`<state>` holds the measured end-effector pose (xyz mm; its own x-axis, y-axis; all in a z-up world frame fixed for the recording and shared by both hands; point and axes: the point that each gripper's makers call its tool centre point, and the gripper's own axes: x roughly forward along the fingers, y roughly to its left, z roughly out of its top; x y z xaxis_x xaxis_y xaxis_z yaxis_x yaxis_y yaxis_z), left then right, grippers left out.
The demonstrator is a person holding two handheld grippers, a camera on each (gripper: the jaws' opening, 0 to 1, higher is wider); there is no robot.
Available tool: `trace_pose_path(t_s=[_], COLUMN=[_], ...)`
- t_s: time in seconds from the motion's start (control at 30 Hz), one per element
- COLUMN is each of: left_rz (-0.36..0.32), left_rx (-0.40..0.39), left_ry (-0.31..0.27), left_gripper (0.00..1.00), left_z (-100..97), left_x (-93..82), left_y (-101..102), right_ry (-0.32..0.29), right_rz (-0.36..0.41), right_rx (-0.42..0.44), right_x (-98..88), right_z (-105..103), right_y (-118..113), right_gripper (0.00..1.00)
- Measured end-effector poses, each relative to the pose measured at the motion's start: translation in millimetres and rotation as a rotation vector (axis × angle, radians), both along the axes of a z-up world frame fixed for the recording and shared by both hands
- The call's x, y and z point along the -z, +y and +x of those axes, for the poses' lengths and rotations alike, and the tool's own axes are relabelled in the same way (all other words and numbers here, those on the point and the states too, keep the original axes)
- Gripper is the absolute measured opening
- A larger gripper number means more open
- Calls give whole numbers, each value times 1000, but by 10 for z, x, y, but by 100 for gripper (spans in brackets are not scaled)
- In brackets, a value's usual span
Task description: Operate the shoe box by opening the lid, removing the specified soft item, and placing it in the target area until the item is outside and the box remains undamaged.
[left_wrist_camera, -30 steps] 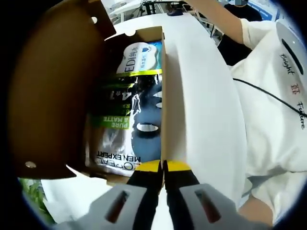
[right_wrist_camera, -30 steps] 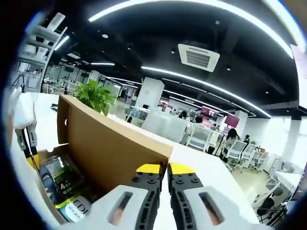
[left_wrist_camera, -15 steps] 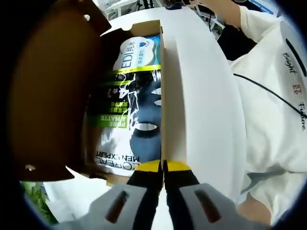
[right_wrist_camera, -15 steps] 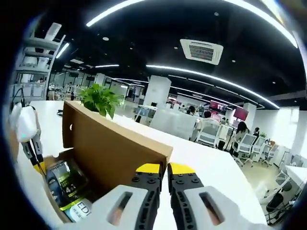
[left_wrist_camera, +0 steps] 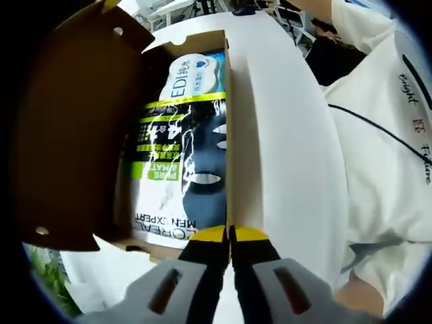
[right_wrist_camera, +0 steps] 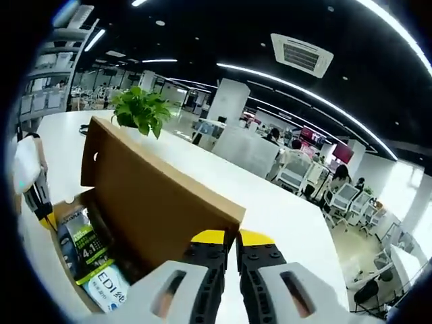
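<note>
The shoe box stands open on a white table [left_wrist_camera: 290, 148]. Its brown lid [left_wrist_camera: 74, 135] is raised to the left. Inside lie a dark face-mask pack [left_wrist_camera: 182, 169] printed "MEN EXPERT" and a white soft pack marked "EDI" [left_wrist_camera: 192, 74] beyond it. My left gripper [left_wrist_camera: 229, 235] is shut on the box's near wall [left_wrist_camera: 229, 135]. In the right gripper view, my right gripper [right_wrist_camera: 231, 237] is shut on the free edge of the lid [right_wrist_camera: 162, 202]. The left gripper [right_wrist_camera: 40, 202] shows at the box's far end, with the mask pack [right_wrist_camera: 84, 246] and the EDI pack [right_wrist_camera: 111, 287] below the lid.
A person in a white shirt [left_wrist_camera: 391, 148] stands close along the table's right side. A potted green plant [right_wrist_camera: 138, 111] sits on the table behind the lid. Office desks and chairs [right_wrist_camera: 297, 182] lie beyond the table [right_wrist_camera: 283, 209].
The lid has swung a little further open, so more of the two packs shows. The right view has tilted downward. Both grippers keep their hold.
</note>
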<state>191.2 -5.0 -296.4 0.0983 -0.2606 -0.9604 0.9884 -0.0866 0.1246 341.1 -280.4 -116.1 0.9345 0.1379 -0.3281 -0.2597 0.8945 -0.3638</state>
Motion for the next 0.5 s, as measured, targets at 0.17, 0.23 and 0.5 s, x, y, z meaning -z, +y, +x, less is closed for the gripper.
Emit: trace_pose_path(t_s=[0.17, 0.23, 0.5], left_rz=[-3, -11, -23], left_rx=[-17, -20, -43], left_ry=[-4, -6, -21], left_gripper=[2, 2, 2], left_z=[2, 0, -4], left_x=[-2, -3, -1], left_y=[-2, -2, -12], right_ry=[9, 11, 53], right_rz=[0, -11, -16], right_rx=[1, 2, 10], right_x=[16, 18, 31], right_z=[22, 23, 110], right_y=[7, 8, -22], right_gripper=[2, 2, 2])
